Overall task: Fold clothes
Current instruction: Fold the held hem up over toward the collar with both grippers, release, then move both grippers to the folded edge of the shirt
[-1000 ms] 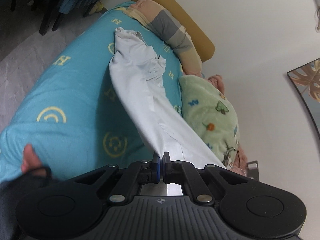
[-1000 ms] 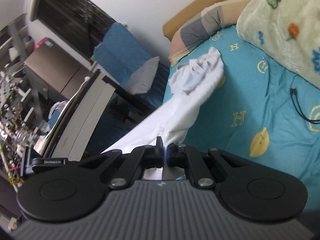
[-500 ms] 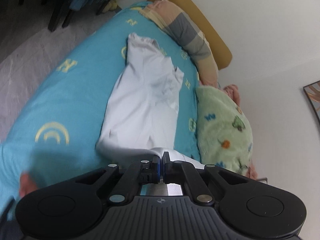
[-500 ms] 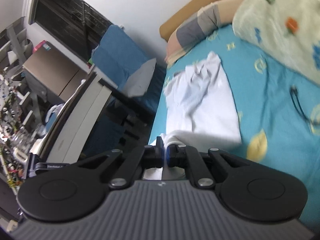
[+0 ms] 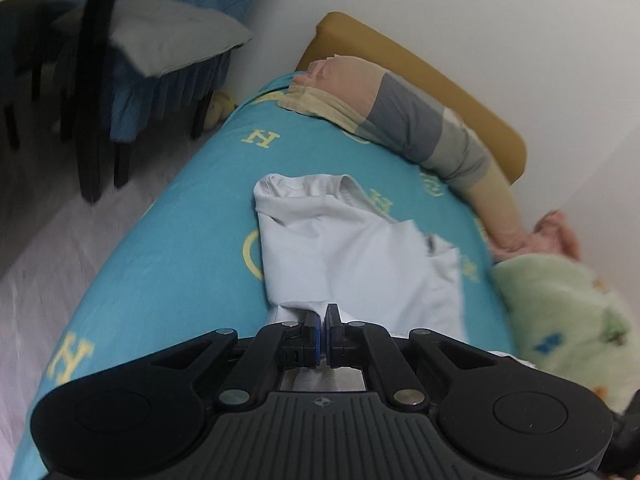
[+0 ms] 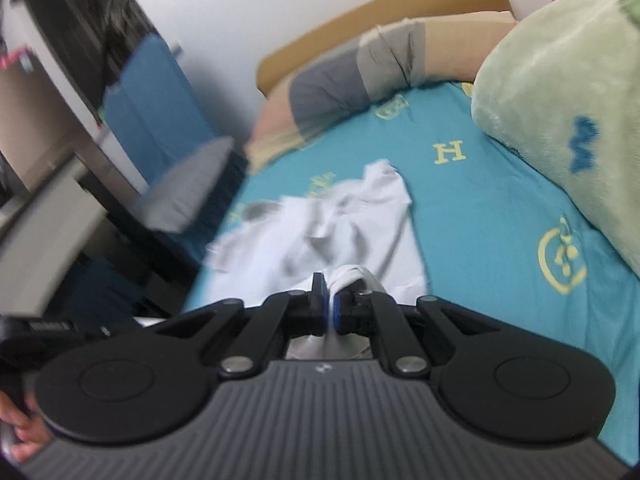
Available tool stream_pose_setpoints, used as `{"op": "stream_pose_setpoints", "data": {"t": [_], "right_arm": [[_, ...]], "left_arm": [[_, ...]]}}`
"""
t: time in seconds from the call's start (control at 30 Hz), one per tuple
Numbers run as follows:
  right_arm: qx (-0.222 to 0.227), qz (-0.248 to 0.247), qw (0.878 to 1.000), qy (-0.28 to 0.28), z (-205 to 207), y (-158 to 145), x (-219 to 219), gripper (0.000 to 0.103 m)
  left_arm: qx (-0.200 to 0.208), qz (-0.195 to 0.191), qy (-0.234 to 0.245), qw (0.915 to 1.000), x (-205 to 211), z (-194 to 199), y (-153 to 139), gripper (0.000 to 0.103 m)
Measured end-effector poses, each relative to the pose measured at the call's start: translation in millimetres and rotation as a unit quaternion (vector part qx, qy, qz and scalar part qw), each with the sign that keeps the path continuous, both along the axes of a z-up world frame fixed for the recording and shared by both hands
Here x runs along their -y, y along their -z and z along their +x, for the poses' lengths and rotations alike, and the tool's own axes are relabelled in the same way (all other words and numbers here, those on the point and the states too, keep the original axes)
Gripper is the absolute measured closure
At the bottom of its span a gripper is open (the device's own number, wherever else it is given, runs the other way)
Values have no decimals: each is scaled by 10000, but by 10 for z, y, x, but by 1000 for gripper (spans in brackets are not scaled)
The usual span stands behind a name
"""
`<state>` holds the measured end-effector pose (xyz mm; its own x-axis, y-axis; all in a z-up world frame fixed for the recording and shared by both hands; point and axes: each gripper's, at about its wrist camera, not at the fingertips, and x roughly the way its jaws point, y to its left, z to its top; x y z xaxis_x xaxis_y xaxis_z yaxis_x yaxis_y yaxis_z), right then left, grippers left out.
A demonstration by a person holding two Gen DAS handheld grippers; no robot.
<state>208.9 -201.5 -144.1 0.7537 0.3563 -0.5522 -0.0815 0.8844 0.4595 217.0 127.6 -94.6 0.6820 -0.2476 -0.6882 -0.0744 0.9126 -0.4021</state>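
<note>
A white shirt point(image 5: 352, 248) lies spread on the turquoise bed sheet point(image 5: 168, 248), collar end toward the pillows. My left gripper point(image 5: 323, 320) is shut on the shirt's near hem. In the right wrist view the same white shirt point(image 6: 360, 232) lies rumpled on the sheet point(image 6: 480, 220), and my right gripper point(image 6: 330, 300) is shut on a bunched piece of its near edge. Both grippers sit low over the bed.
A striped pillow point(image 5: 404, 120) lies against the tan headboard point(image 5: 440, 80). A green fleece blanket point(image 5: 568, 312) is heaped at the right; it also fills the right of the right wrist view point(image 6: 560, 92). A chair with a grey cushion point(image 5: 160, 40) stands beside the bed.
The shirt hung stretched in the air from both grippers; it has come down and now lies spread on the sheet. Both grippers moved lower and toward the pillows, still holding it.
</note>
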Motion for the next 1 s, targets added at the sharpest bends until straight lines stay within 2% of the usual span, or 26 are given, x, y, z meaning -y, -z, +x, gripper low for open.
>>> {"op": "stream_pose_setpoints", "data": {"t": [0.17, 0.23, 0.27, 0.3, 0.33, 0.4, 0.47, 0.6, 0.7, 0.8, 1.0], "right_arm": [[-280, -521, 9981, -180, 208, 349, -96, 95], [-308, -685, 9968, -256, 211, 374, -143, 92], [-294, -765, 9962, -305, 199, 350, -171, 90], [-264, -801, 9957, -384, 170, 304, -194, 79], [-215, -771, 9956, -487, 131, 247, -213, 56], [-33, -664, 9959, -607, 13, 108, -246, 29], [198, -668, 9956, -625, -151, -59, -282, 30], [491, -895, 9933, -540, -504, -395, -340, 30], [668, -931, 9924, -440, -812, -601, -333, 30], [887, -961, 9909, -314, -1175, -758, -319, 30], [1119, -1056, 9881, -75, -1801, -855, -262, 30]], "left_arm": [[-155, 452, 157, 9987, 141, 173, 358, 97], [-253, 562, 248, 9978, 162, 173, 377, 84], [-262, 604, 310, 9973, 179, 159, 353, 69], [-223, 624, 365, 9971, 185, 131, 317, 58], [-156, 612, 412, 9972, 190, 80, 266, 54], [-39, 611, 476, 9970, 211, -43, 123, 42], [165, 692, 558, 9959, 262, -228, -76, 39], [599, 882, 659, 9921, 383, -656, -459, 22], [846, 1113, 761, 9872, 502, -1014, -678, 17], [1033, 1275, 801, 9832, 614, -1391, -814, 12], [1318, 1251, 701, 9809, 690, -2081, -865, 7]]}}
